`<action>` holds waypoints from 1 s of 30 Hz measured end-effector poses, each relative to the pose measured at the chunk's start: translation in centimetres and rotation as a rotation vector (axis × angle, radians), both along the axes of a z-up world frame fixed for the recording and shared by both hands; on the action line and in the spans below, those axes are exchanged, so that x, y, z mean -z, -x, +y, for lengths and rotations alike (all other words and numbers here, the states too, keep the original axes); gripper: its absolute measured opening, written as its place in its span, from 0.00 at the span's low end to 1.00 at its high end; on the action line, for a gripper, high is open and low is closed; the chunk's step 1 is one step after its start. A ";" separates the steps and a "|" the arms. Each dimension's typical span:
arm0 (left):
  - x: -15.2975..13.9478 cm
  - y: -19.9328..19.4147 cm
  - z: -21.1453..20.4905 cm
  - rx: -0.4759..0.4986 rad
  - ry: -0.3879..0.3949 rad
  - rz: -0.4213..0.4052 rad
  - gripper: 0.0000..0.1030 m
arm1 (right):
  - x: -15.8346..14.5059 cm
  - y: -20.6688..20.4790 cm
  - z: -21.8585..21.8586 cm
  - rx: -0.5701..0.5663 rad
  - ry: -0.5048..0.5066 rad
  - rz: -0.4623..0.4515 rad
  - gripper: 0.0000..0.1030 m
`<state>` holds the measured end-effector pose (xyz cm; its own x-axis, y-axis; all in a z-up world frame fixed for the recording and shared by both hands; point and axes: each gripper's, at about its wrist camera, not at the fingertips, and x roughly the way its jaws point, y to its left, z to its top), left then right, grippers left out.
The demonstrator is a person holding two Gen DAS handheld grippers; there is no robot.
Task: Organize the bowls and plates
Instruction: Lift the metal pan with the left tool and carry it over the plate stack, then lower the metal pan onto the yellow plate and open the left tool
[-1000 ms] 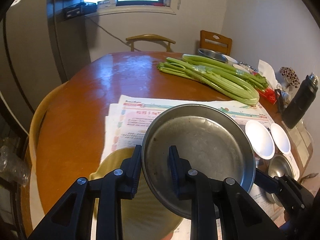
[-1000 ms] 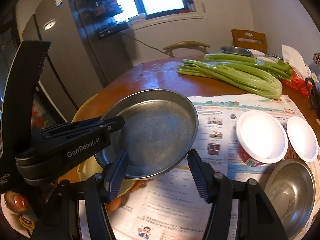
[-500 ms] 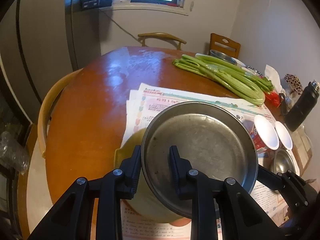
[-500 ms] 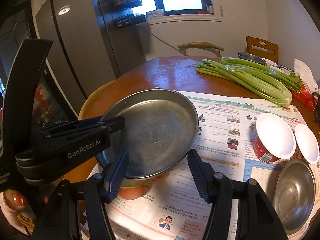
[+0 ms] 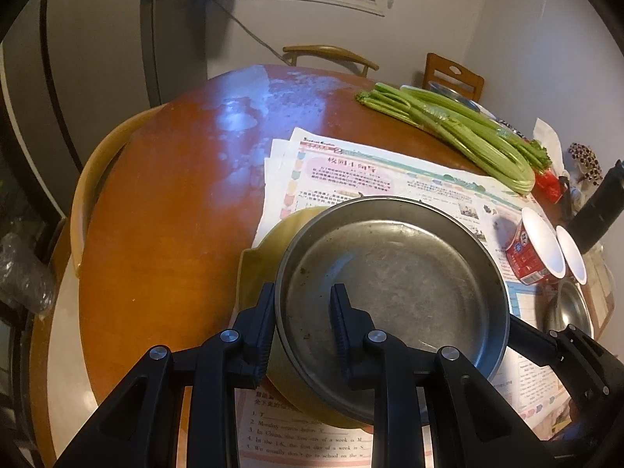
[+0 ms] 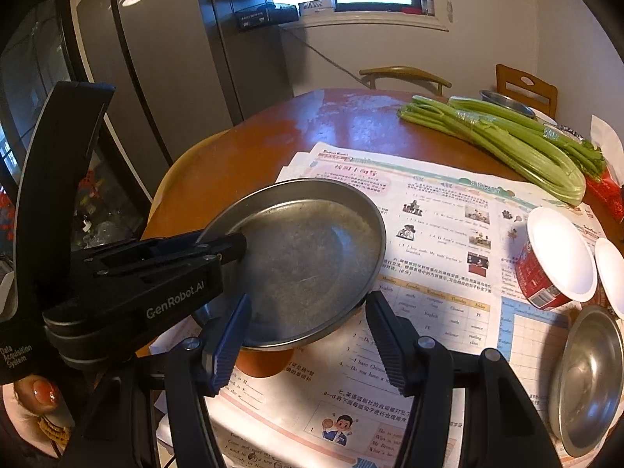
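Observation:
A round steel plate (image 5: 409, 284) rests in a wider yellow dish (image 5: 269, 257), and the stack hangs just over the newspaper (image 6: 429, 210). My left gripper (image 5: 303, 292) is shut on the plate's near rim, one finger inside and one outside. In the right wrist view this left gripper (image 6: 234, 245) reaches in from the left. My right gripper (image 6: 308, 312) straddles the stack's near side below the steel plate (image 6: 312, 249). Its pads seem to press on the yellow dish's orange underside (image 6: 265, 362). In the left wrist view the right gripper (image 5: 546, 347) comes from the right under the plate.
A small steel bowl (image 6: 589, 374) and two red cups (image 6: 557, 257) stand on the newspaper at the right. Celery (image 6: 507, 140) lies behind, and a black bottle (image 5: 600, 206) stands at the far right. The round wooden table (image 5: 175, 214) has chairs (image 5: 89, 179) around it.
Both grippers moved together with the stack, sinking toward the near part of the newspaper. Neither grip has changed.

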<state>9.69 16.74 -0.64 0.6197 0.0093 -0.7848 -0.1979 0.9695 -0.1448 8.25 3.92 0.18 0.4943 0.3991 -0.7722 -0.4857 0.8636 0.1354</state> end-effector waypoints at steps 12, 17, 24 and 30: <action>0.7 -0.3 0.1 -0.029 -0.049 -0.002 0.26 | 1.1 -0.6 0.5 -0.013 0.009 0.024 0.60; 0.4 -0.2 0.4 -0.040 -0.053 -0.018 0.26 | 1.4 -0.8 0.7 -0.014 0.015 0.018 0.60; 0.2 0.4 1.2 -0.050 -0.017 -0.034 0.28 | 1.8 -1.0 0.8 -0.017 0.018 0.025 0.60; -0.5 1.1 1.7 -0.067 -0.002 -0.055 0.30 | 1.5 -1.0 0.5 -0.018 -0.003 0.024 0.60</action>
<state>8.57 18.43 -0.14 0.6596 0.0533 -0.7497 -0.2541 0.9546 -0.1557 9.21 4.37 -1.33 0.4683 0.4099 -0.7827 -0.4978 0.8543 0.1496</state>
